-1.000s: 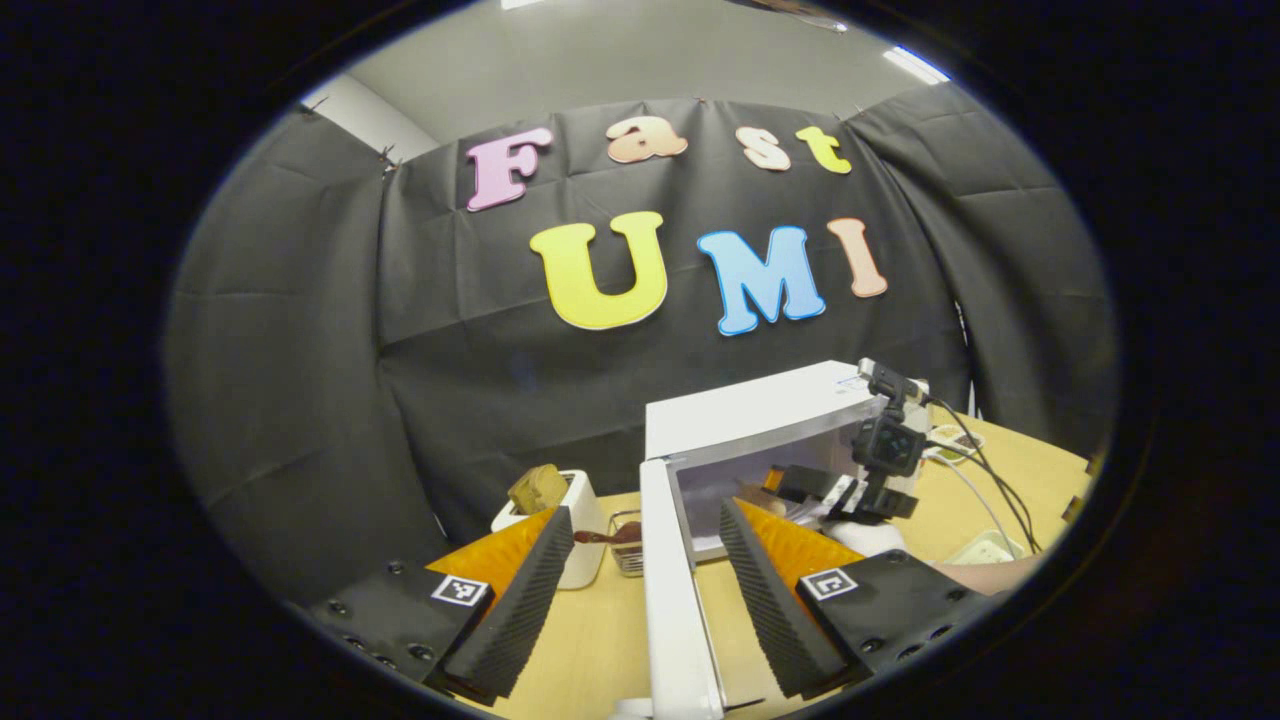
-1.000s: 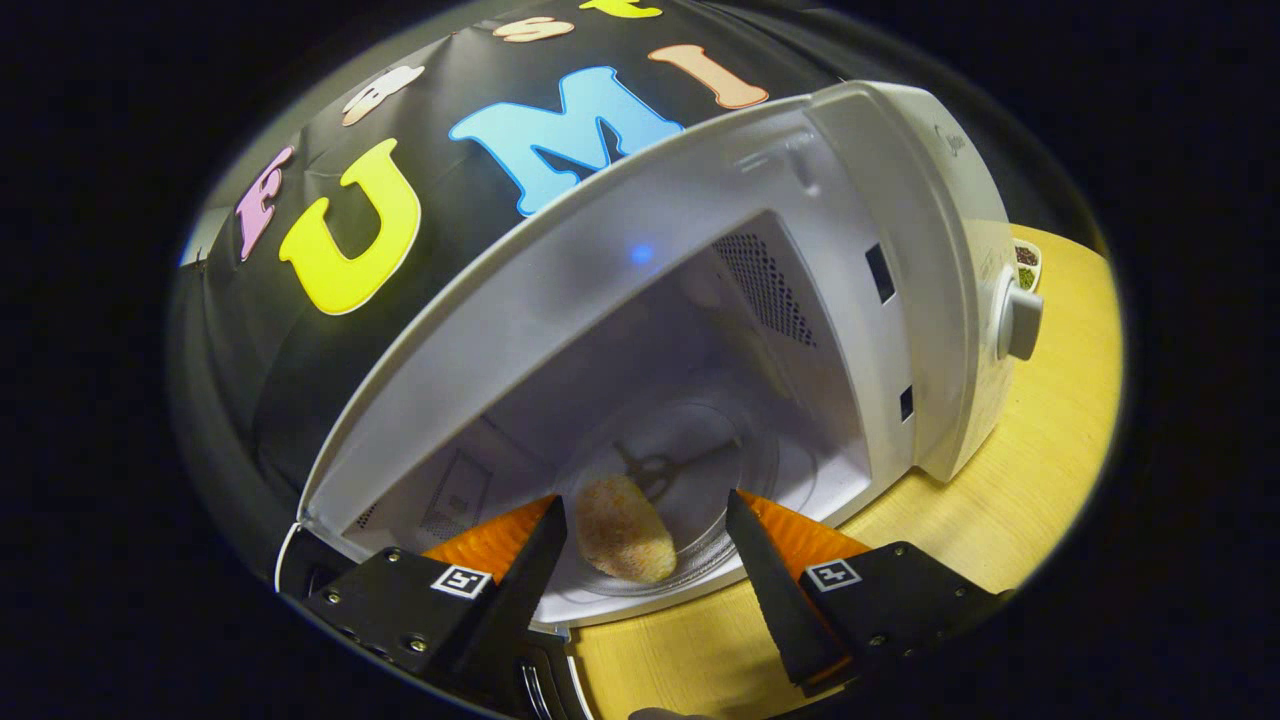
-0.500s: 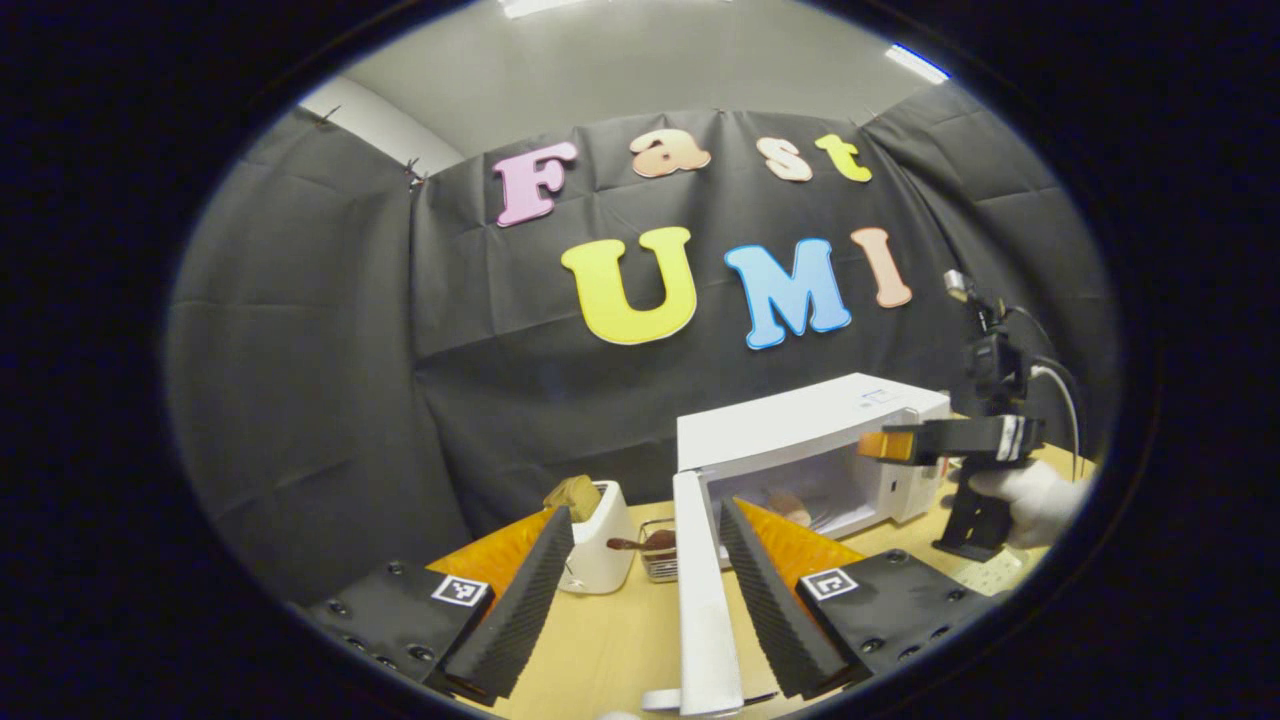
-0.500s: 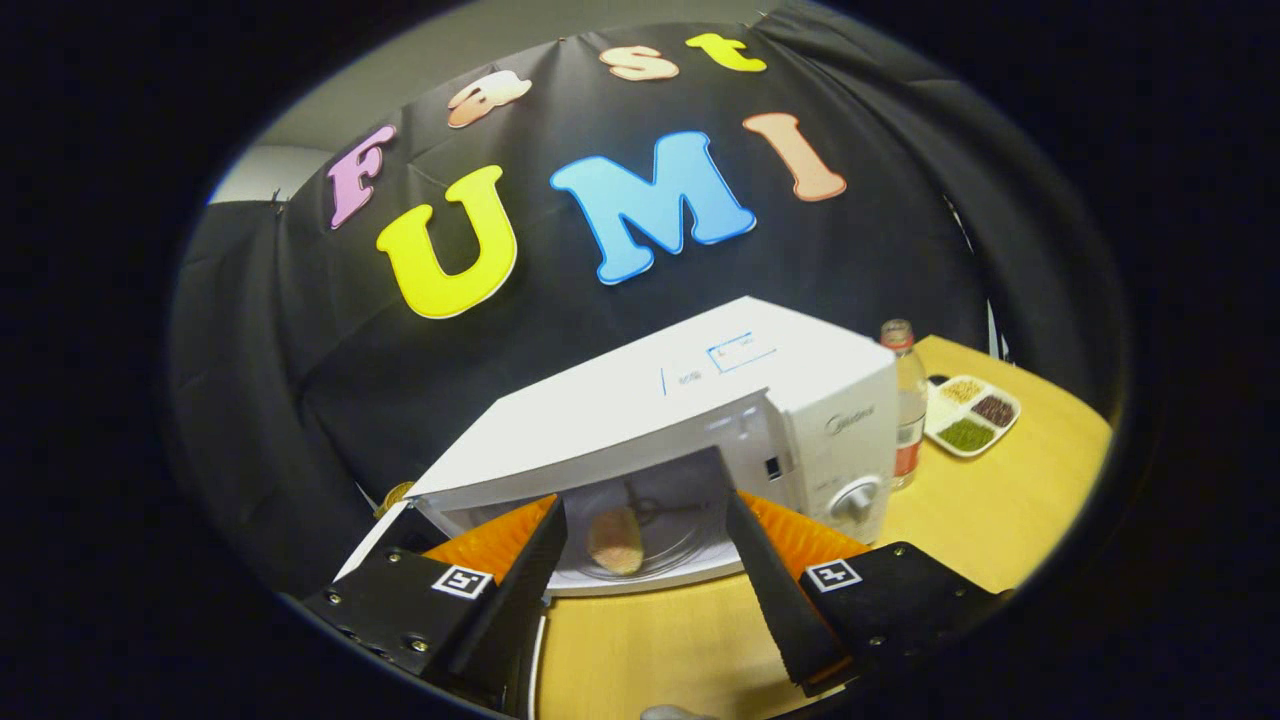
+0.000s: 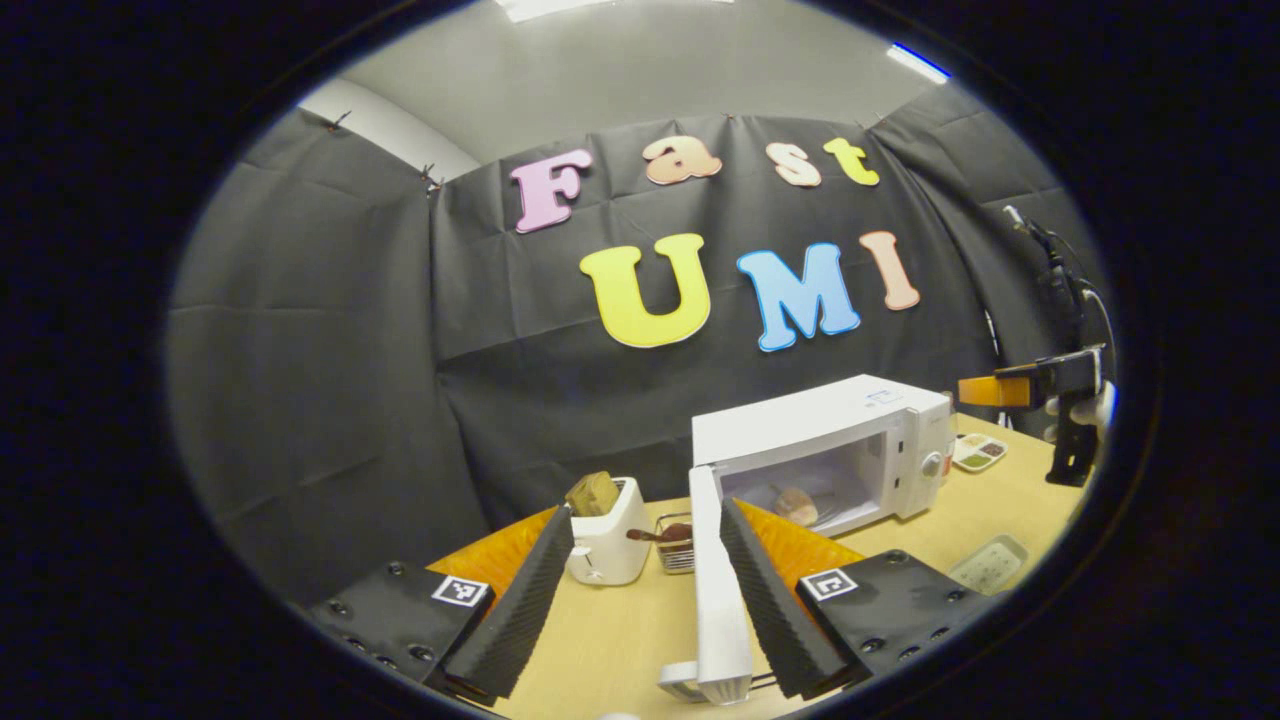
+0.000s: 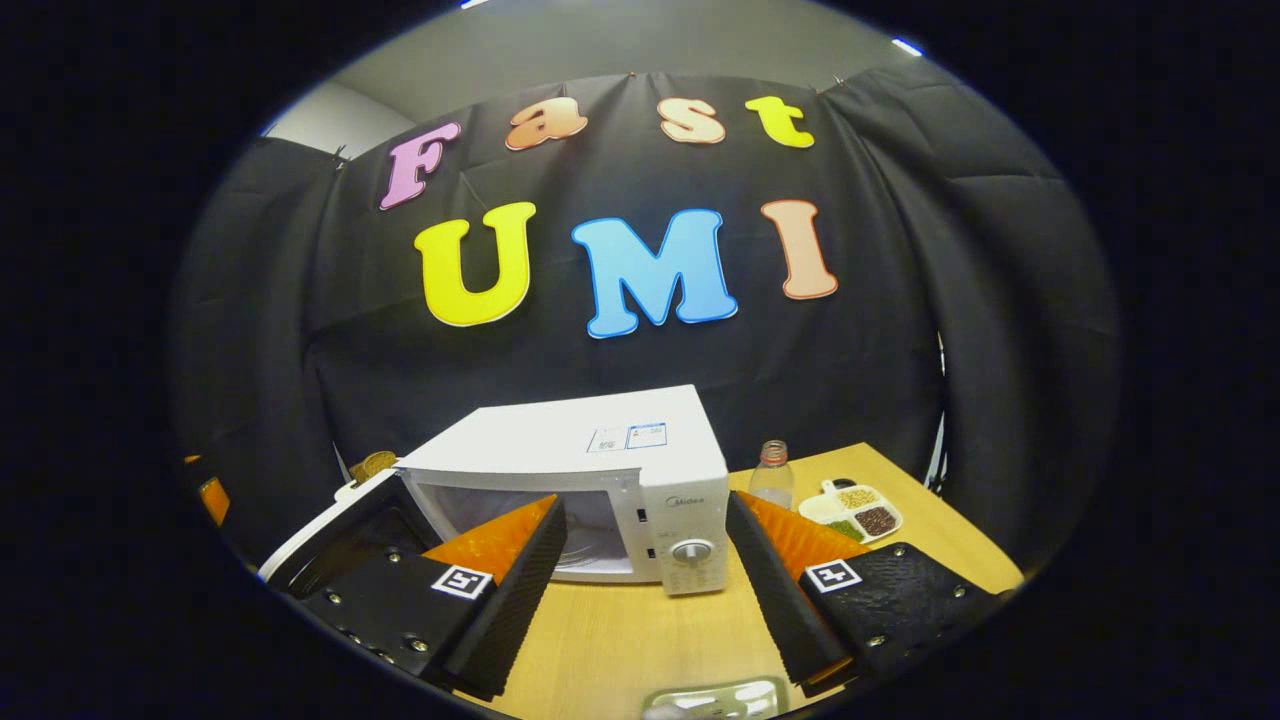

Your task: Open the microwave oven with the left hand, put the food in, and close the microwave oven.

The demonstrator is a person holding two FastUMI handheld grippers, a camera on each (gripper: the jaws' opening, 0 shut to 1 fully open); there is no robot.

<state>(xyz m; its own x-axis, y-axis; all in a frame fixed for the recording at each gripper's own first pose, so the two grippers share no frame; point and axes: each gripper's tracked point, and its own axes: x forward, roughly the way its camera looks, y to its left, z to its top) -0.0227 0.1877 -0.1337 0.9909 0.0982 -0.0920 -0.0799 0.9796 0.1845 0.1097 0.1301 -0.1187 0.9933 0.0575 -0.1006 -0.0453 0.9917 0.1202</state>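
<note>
The white microwave (image 5: 820, 435) stands on the wooden table with its door (image 5: 716, 585) swung open. A pale bun of food (image 5: 797, 505) lies on the glass plate inside. My left gripper (image 5: 648, 525) is open, and the door's free edge stands between its fingers, close to the right one. At the far right my right gripper (image 5: 1035, 383) hangs in the air, held by a gloved hand (image 5: 1088, 408). In the right gripper view the microwave (image 6: 600, 465) sits a little way ahead of my open, empty right gripper (image 6: 645, 512), its door (image 6: 330, 540) open to the left.
A white toaster (image 5: 605, 535) with bread and a small wire basket (image 5: 678, 545) stand left of the microwave. A bottle (image 6: 770, 475) and a divided tray of grains (image 6: 855, 508) sit to its right. A pale tray (image 6: 715, 697) lies near the table's front edge.
My right gripper has drawn back out of the microwave and away, leaving the food on the glass plate. The left gripper has backed off a little, the door edge still between its fingers.
</note>
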